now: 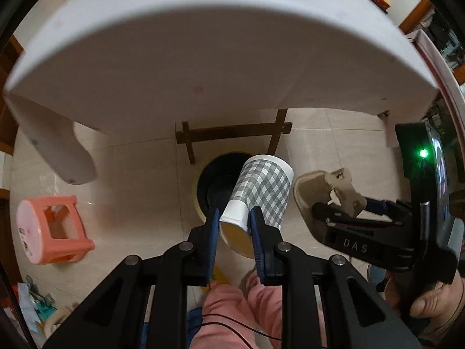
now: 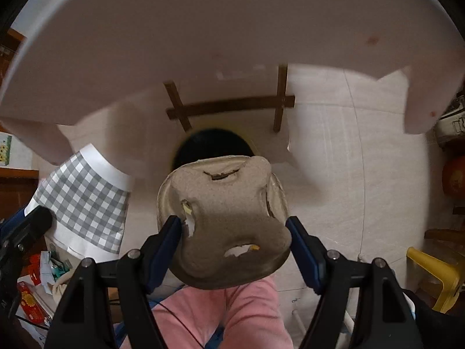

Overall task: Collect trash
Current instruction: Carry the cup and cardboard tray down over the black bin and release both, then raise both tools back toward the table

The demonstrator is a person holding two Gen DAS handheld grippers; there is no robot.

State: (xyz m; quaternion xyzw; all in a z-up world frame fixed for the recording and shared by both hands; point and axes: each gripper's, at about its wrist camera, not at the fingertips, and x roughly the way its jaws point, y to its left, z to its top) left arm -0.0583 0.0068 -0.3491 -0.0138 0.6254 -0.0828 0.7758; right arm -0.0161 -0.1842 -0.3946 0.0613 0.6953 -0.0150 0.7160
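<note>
Soft indoor daylight — heavy fisheye bending, dark corners, slight motion blur.

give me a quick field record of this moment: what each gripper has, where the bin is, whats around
left gripper: shut on the checked paper cup, pinched at its rim, cup tilted, base pointing away
right gripper: shut on the pulp cup carrier, torn in places
trash bin: on the floor below the white table, black-lined, partly hidden behind both items
held items vs bin: both in the air near the opening, neither inside
other things: pink stool on its side, left of the bin; yellow stool at the right
</note>
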